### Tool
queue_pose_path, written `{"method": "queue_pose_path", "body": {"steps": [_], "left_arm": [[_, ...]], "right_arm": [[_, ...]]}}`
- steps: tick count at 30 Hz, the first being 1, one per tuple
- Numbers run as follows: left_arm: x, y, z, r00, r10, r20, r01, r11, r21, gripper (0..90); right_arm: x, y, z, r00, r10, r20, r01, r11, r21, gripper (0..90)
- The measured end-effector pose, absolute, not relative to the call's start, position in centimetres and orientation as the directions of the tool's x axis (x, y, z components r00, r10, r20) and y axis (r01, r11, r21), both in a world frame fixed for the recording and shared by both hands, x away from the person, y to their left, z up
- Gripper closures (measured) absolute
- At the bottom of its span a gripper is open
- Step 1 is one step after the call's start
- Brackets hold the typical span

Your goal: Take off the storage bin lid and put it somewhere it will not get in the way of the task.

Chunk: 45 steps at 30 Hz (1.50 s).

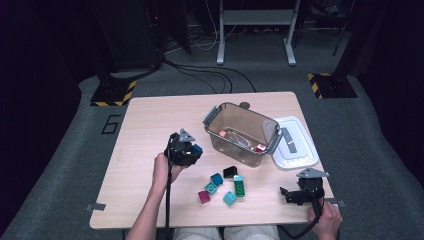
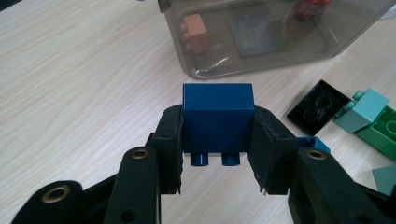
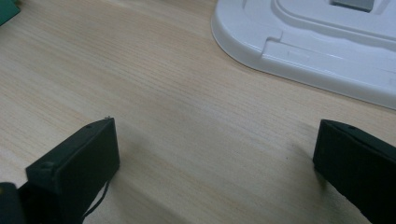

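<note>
My left gripper [image 2: 218, 154] has its jaws pinched on a dark blue block [image 2: 218, 116], studs facing back toward the camera, just below centre of the left gripper view. In the high view that gripper [image 1: 186, 150] sits left of centre, just left of the clear bin [image 1: 242, 134], with the block's corner showing at its right side. I judge this the carry step: block picked, not yet over the bin. Next I need to bring it right and over the near rim, then let go among the orange block [image 2: 195, 31] and red one [image 2: 312, 6] inside. My right gripper [image 3: 215, 154] rests with jaws spread and nothing between them at the lower right, beside the white lid [image 3: 327, 42]. Loose blocks [image 1: 223, 187] wait at bottom centre.
</note>
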State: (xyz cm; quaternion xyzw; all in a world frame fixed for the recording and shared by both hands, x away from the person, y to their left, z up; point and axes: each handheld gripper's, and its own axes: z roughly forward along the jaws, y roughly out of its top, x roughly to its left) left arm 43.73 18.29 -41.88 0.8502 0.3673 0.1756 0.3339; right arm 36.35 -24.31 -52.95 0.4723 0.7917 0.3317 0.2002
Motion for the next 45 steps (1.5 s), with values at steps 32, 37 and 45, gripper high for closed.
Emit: {"method": "queue_pose_path", "body": {"steps": [32,37,45], "left_arm": [[45.4,17.8,-37.3,0.664,0.742,0.090,0.455,-0.497,0.739,58.6],[45.9,17.4,-36.7,0.660,0.745,0.090,0.449,-0.488,0.748,58.6],[46.8,16.2,-35.5,0.674,0.729,0.115,0.428,-0.513,0.744,58.6]], "right_arm": [[36.3,-24.3,-52.9,-0.474,0.881,-0.004,0.615,0.334,0.714,0.0],[36.3,-24.3,-52.9,-0.475,0.880,-0.004,0.615,0.335,0.713,0.0],[36.3,-24.3,-52.9,-0.473,0.881,-0.004,0.615,0.333,0.714,0.0]]}}
